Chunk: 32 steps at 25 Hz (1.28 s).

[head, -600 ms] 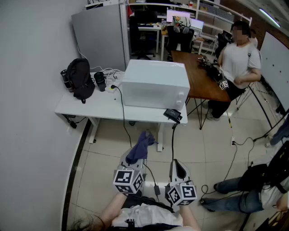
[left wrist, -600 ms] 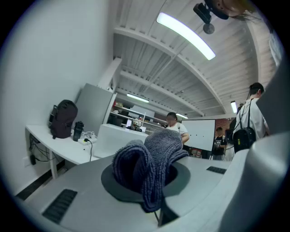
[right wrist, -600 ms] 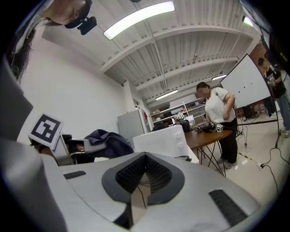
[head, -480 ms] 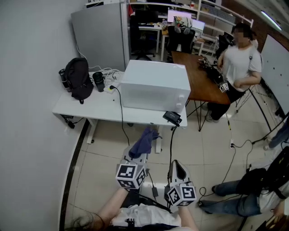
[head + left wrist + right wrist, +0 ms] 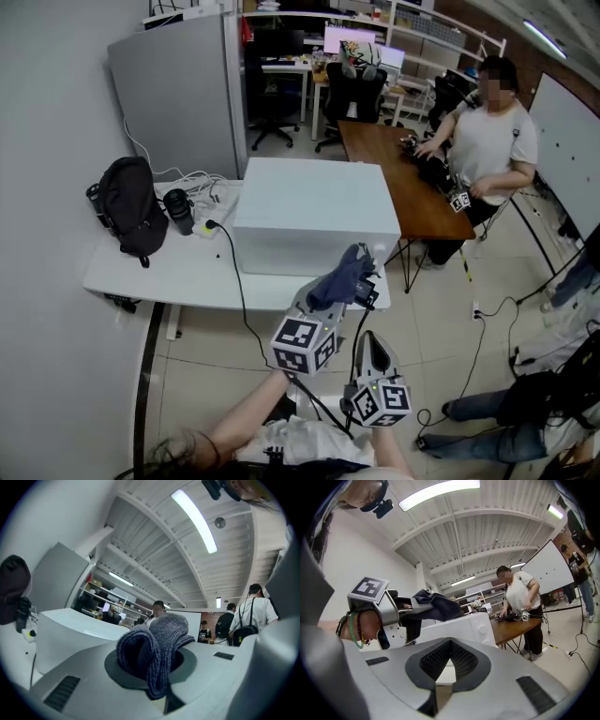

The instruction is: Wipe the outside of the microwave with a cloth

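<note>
The white microwave (image 5: pixel 309 211) stands on a white table (image 5: pixel 159 272), its front with two knobs (image 5: pixel 480 629) facing right. My left gripper (image 5: pixel 328 298) is shut on a dark blue cloth (image 5: pixel 339 277), held up near the microwave's near right corner; whether the cloth touches it I cannot tell. The bunched blue cloth (image 5: pixel 157 651) fills the left gripper view, with the microwave (image 5: pixel 70 630) behind it. My right gripper (image 5: pixel 368 356) hangs lower and nearer, jaws shut with nothing between them. The right gripper view has the left gripper (image 5: pixel 398 616) holding the cloth (image 5: pixel 436 605).
A black backpack (image 5: pixel 127 206), a black cup (image 5: pixel 178 211) and a tangle of white cables (image 5: pixel 192 183) sit left of the microwave. A black cord (image 5: pixel 230 272) runs off the table edge. A person (image 5: pixel 483 141) works at a brown table (image 5: pixel 398 173). Cables cross the tiled floor.
I have stepped closer to the table. My left gripper has risen and moved forward with the cloth, from floor level to the microwave's near corner. The right gripper has stayed low.
</note>
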Each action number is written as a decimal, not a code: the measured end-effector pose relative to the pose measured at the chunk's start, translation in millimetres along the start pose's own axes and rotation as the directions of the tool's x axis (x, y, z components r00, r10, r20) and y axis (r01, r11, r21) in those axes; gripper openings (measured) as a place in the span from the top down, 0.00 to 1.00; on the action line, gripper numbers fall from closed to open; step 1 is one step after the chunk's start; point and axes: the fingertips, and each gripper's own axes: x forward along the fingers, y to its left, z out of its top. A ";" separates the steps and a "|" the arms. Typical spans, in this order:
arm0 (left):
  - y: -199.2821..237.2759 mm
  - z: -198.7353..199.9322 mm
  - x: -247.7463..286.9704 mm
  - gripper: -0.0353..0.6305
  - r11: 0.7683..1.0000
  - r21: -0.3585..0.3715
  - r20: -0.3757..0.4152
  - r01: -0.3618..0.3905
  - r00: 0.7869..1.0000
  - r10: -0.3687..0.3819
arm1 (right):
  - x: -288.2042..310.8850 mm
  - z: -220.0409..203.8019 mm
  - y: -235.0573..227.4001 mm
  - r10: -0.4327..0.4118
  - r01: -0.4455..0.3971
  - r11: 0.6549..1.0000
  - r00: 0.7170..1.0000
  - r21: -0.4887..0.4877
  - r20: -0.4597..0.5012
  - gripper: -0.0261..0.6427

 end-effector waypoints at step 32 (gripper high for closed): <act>236.5 40.3 16.0 0.87 0.890 -0.134 0.004 -0.435 0.898 0.439 | 143.9 34.1 -20.0 0.030 -0.030 0.999 1.000 0.018 0.009 0.94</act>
